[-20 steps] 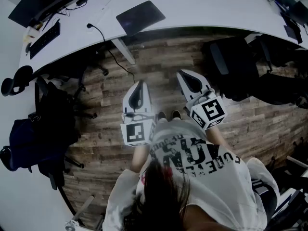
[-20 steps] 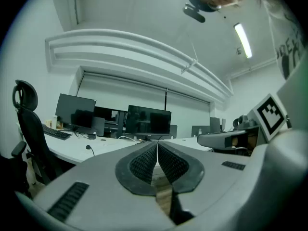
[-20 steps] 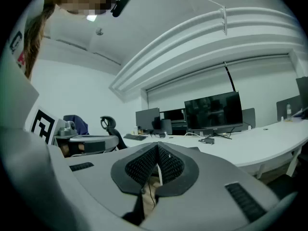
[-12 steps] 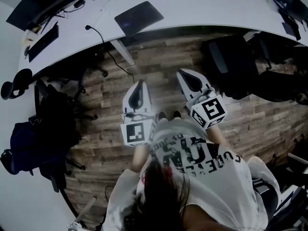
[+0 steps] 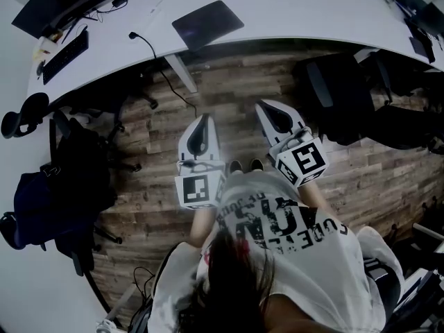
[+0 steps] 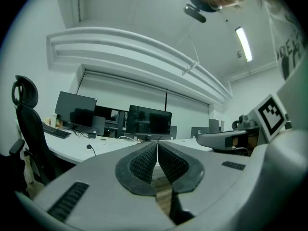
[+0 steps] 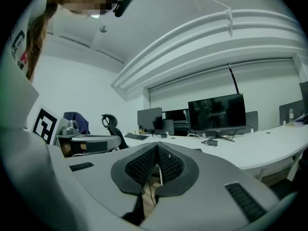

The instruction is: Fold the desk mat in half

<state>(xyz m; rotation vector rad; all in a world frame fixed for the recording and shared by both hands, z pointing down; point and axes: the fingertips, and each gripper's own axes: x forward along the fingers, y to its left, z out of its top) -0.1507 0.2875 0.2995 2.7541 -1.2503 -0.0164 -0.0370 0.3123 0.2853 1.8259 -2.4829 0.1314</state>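
Seen from the head view, the person stands on the wooden floor [image 5: 229, 89] a step back from the curved white desk [image 5: 298, 16], holding the left gripper [image 5: 200, 121] and the right gripper [image 5: 266, 107] side by side in front of the body, both pointing toward the desk and well short of it. The desk mat [image 5: 207, 24] lies flat and unfolded on the desk top near its front edge, ahead of the left gripper and apart from both – only this view shows it plainly. A black cable [image 5: 161, 66] hangs from the desk down to the floor just left of the mat, a keyboard [image 5: 64, 57] sits far to the left, and a dark office chair [image 5: 333, 96] stands under the desk at the right. The head view does not show how the jaws stand; the gripper views do. In the left gripper view the two ribbed pads [image 6: 144, 163] are pressed together with nothing between them, and past them a row of dark monitors [image 6: 148, 121] stands on the desk. The right gripper view shows the same – pads [image 7: 143, 166] closed against each other, empty – with a large monitor [image 7: 216, 112] behind them and a headrest chair [image 7: 111, 124] off to the left.
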